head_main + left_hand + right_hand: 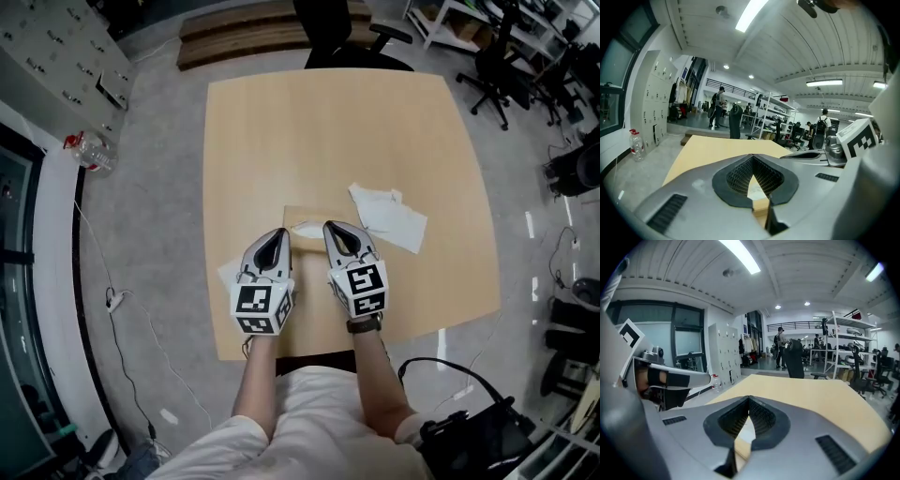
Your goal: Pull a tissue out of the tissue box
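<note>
Tan tissue box (302,215) x1, near tabletop's front edge, mostly hidden behind 2 grippers. Left gripper (278,234), right gripper (333,229): jaws pinched together, empty. Loose tissue (389,217) x1 alongside.

Your head camera looks steeply down on the table (394,131) from above. Cameras on your left tool (280,232) and right tool (331,226) sit close behind their jaws, facing level across it toward the room beyond. All three views share the tabletop.
</note>
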### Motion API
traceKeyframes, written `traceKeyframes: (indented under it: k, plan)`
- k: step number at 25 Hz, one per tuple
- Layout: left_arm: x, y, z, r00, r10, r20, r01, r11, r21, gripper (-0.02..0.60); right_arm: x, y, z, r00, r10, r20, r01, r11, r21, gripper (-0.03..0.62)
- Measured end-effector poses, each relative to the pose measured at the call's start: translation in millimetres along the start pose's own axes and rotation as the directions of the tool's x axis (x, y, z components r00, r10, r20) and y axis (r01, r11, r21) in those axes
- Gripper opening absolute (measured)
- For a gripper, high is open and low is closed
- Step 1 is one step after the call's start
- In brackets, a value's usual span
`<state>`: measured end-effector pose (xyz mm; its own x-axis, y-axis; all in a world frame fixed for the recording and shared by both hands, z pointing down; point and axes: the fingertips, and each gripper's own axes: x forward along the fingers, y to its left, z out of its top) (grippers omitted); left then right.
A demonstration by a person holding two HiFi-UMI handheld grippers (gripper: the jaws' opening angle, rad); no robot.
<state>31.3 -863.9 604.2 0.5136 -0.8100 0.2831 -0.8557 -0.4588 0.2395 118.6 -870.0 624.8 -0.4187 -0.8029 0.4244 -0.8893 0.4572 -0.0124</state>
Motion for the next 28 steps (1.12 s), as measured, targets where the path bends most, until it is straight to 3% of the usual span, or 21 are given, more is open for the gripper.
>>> traceKeyframes:
  k: [10, 17, 24, 28]
  plan:
    - [33.6, 7.5, -52.1, 0.993, -0.055, -0.105, 0.052, 0.998, -0.031, 0.002, 34.3, 2.7, -51.5, 0.993, -0.020, -0.113, 0.015, 0.999, -0.043, 0.003]
    - [56.0, 13.6, -74.1, 0.986, -0.083, -0.145, 0.076, 0.996, -0.054, 0.002, 55.6, -6.8, -78.8, 0.982, -0.073, -0.172, 0.055, 0.993, -0.107, 0.060]
    - [67.6, 14.5, -89.0, 0.979, -0.112, -0.173, 0.100, 0.992, -0.076, 0.002, 69.1, -16.2, -91.4, 0.973, -0.133, -0.188, 0.113, 0.987, -0.115, 0.063]
    - [70.0, 18.5, -94.5, 0.977, -0.108, -0.182, 0.093, 0.992, -0.087, 0.002, 75.5, -18.2, -98.1, 0.968, -0.120, -0.222, 0.094, 0.987, -0.127, 0.063]
